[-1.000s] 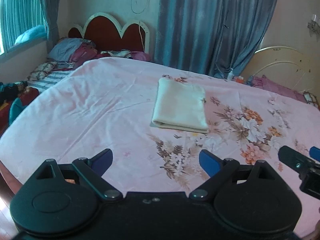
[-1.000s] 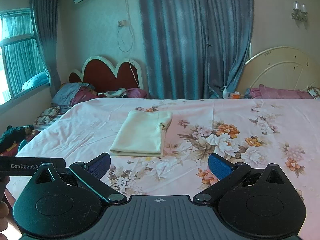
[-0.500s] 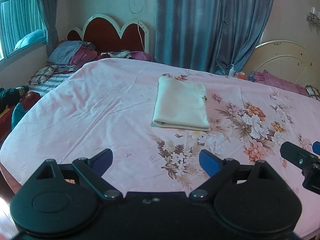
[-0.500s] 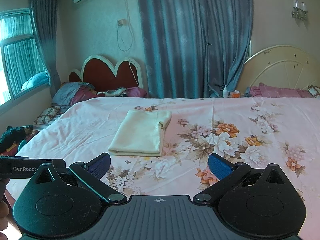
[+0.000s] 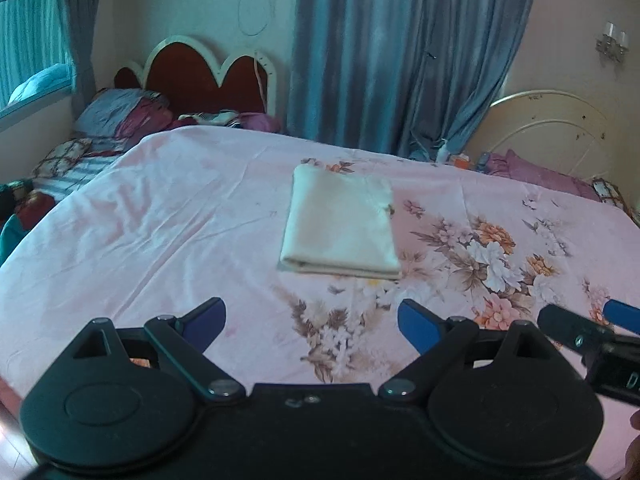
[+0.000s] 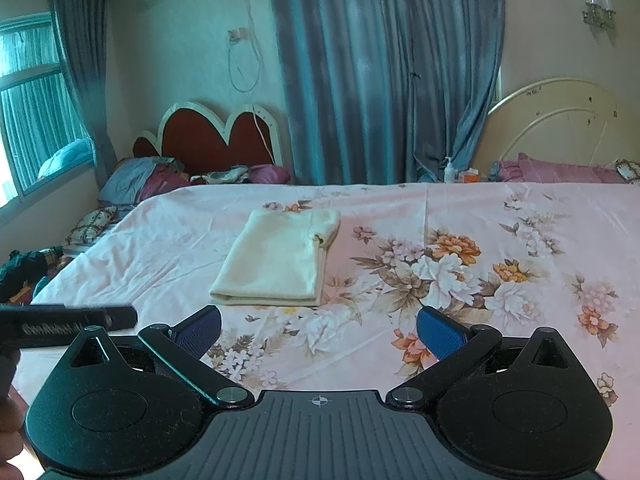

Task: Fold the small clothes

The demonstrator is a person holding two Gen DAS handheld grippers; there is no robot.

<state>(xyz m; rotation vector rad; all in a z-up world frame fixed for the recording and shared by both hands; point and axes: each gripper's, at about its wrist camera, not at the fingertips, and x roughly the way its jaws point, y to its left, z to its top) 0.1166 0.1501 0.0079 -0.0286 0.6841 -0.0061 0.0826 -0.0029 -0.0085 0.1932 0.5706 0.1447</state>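
A cream garment (image 5: 340, 222) lies folded into a neat rectangle in the middle of the pink floral bedsheet (image 5: 168, 216); the right wrist view shows the same garment (image 6: 280, 258) left of centre. My left gripper (image 5: 312, 320) hovers open above the near part of the bed, well short of the garment, with nothing between its blue pads. My right gripper (image 6: 320, 330) is open too, empty, just as far back. At the left wrist view's right edge part of the right gripper shows, and the left gripper's black body (image 6: 68, 322) shows at the left edge of the right wrist view.
A red scalloped headboard (image 6: 218, 138) with piled pillows and clothes (image 6: 152, 178) stands at the far left. Blue-grey curtains (image 6: 384, 72) hang behind the bed. A cream metal bed frame (image 6: 556, 120) and purple pillow (image 6: 560, 170) sit at the far right.
Both cameras have tilted up and pulled back slightly, so the folded garment sits a little lower and farther in view. The garment has not moved. Both grippers stay open.
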